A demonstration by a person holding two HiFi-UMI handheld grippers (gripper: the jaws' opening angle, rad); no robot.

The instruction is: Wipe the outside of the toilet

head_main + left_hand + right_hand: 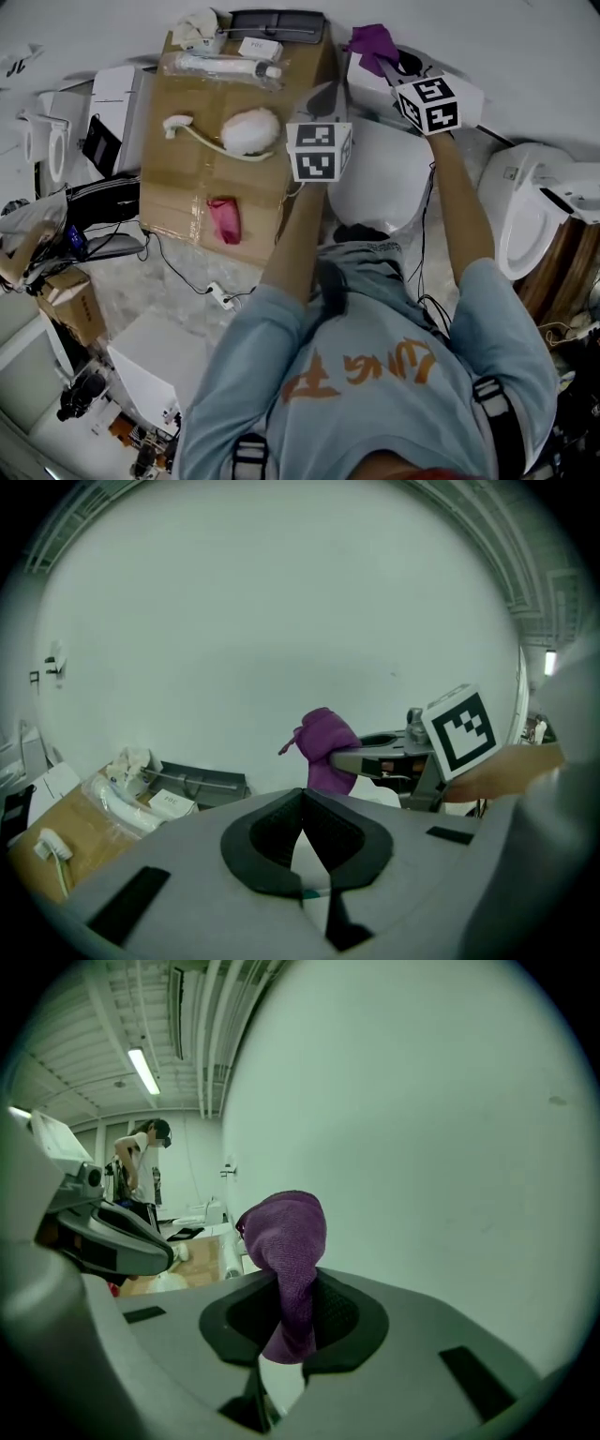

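Toilet [375, 183] beside box [187, 187]; right claw [292, 1321] clamps cloth [286, 1232]

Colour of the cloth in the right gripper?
Purple. The cloth shows best in the right gripper view, pinched between the jaws.

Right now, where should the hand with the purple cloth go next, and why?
Probably lower the right gripper so the purple cloth pinched in its fingers meets the white toilet; the cloth seems held up in the air, not wiping yet.
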